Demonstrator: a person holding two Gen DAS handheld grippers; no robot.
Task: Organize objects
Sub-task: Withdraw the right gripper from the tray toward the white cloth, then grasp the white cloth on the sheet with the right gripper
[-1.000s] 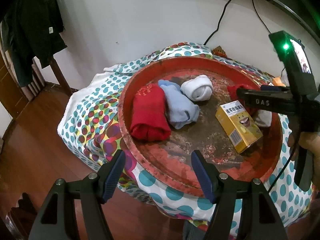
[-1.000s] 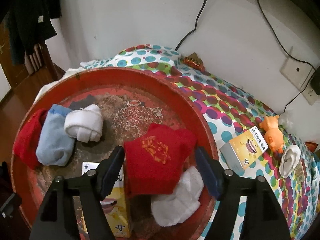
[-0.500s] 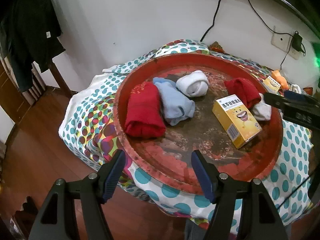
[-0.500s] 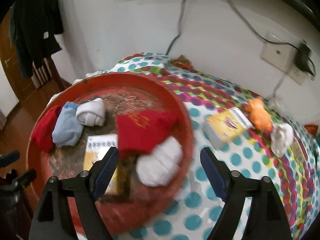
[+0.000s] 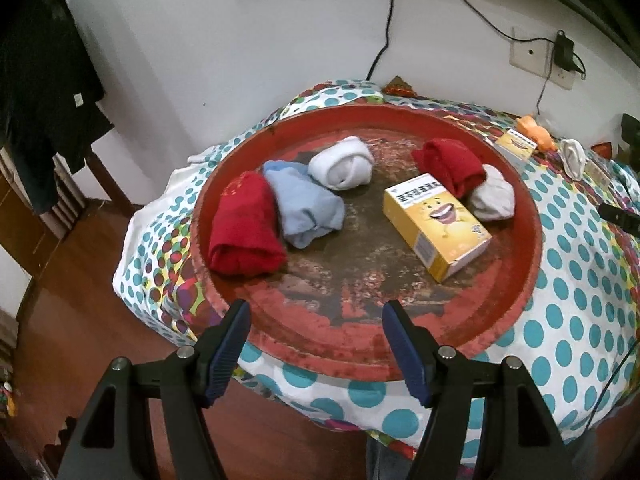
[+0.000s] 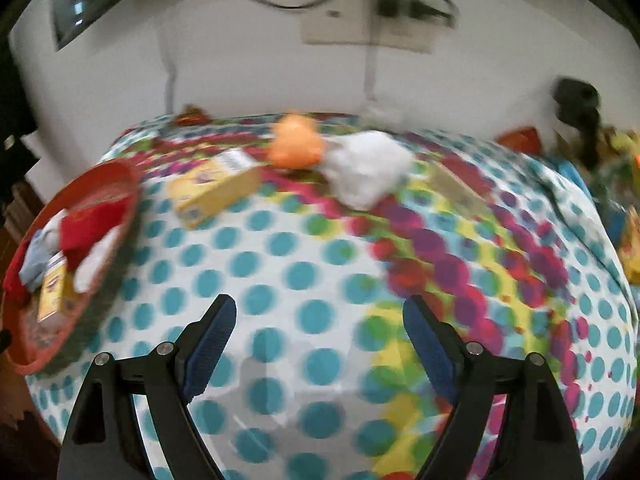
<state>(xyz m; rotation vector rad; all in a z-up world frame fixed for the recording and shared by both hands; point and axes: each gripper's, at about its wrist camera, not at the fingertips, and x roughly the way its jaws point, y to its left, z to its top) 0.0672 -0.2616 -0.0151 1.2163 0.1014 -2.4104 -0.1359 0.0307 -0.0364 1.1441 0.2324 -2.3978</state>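
A polka-dot cloth covers the bench beside a white wall and wooden floor. On it sits a round, worn red tray holding rolled socks: red, pale blue, white, plus a yellow carton. Beyond the tray's rim, blurred, lie another carton and an orange toy. Left tongs and right tongs gape apart, empty.

Each claw, left and right, has black triangular arms, silver screws and ribbed blue pads.
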